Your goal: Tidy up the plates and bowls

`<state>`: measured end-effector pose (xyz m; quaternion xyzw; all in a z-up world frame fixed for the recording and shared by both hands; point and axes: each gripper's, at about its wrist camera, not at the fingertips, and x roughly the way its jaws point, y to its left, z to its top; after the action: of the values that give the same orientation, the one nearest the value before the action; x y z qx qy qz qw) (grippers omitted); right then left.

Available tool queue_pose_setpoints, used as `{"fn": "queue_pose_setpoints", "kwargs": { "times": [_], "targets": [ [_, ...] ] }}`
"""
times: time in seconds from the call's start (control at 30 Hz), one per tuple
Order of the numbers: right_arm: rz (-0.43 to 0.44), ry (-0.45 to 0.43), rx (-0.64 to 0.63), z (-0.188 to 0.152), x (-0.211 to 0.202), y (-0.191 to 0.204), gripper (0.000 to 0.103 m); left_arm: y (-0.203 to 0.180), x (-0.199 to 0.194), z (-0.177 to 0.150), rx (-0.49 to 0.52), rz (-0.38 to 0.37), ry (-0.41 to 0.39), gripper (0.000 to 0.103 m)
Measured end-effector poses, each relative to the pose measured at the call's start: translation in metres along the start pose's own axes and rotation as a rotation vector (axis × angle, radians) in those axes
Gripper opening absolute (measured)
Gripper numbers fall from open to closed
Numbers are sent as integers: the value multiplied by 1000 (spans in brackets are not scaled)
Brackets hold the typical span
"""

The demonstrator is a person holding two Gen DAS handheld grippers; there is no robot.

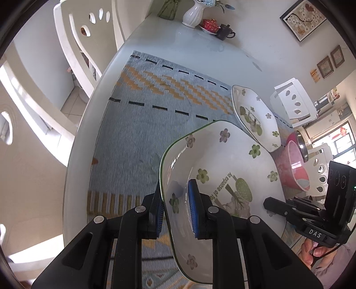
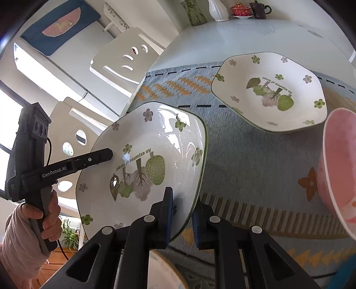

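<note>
A white floral plate (image 1: 222,169) (image 2: 142,160) with a green rim is lifted above the woven mat, tilted, held from both sides. My left gripper (image 1: 175,207) is shut on its rim, one blue pad inside and one outside; it also shows from the side, as the left gripper (image 2: 106,154). My right gripper (image 2: 182,220) is shut on the opposite rim, and in the left wrist view the right gripper (image 1: 270,203) reaches in from the right. A second matching plate (image 1: 255,115) (image 2: 269,93) lies on the mat farther back. A pink bowl (image 1: 293,169) (image 2: 336,169) stands at the right.
The blue and orange woven mat (image 1: 144,124) (image 2: 255,166) covers a pale glass table. A white vase (image 1: 193,13), a red lidded cup (image 1: 209,24) and a dark teapot (image 1: 224,32) stand at the far end. White chairs (image 1: 75,42) (image 2: 124,60) surround the table. Another round dish rim (image 2: 164,273) shows below my right gripper.
</note>
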<state>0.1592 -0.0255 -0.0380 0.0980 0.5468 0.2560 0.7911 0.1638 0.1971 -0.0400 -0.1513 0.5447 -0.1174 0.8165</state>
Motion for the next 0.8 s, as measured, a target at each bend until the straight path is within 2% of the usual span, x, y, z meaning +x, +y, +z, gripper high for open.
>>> {"fn": "queue_pose_setpoints", "kwargs": {
  "times": [0.3, 0.8],
  "targets": [
    [19, 15, -14, -37, -16, 11, 15, -15, -19, -43, 0, 12, 2, 16],
    [51, 73, -31, -110, -34, 14, 15, -20, -35, -115, -67, 4, 38, 16]
  ]
}}
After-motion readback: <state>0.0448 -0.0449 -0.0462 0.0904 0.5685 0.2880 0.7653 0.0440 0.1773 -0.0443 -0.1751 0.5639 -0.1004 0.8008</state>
